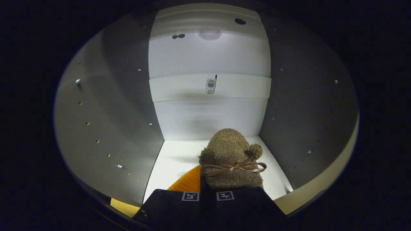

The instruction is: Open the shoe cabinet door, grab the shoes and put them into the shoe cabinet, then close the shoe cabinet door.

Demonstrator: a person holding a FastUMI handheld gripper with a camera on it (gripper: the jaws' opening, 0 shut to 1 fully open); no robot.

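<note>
The fuzzy brown shoe [231, 157] with its ribbon bow sits inside the shoe cabinet [208, 115] on the white bottom shelf [175, 160], its heel pinched in the closed jaws of the gripper [207, 195], near the back wall.

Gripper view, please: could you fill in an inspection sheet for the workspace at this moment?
Surface: white cabinet floor, lit, bare around the shoe.
Job's things: brown fuzzy shoe with a bow, orange sole showing, inside the shoe cabinet; door already open.
Clutter: nothing seen.
Grippers: hand-held gripper, fingers close together at the shoe's heel end; grip cannot be confirmed.
Cables: nothing seen.
Surroundings: grey side walls with peg holes, white back panel with a small fitting.
</note>
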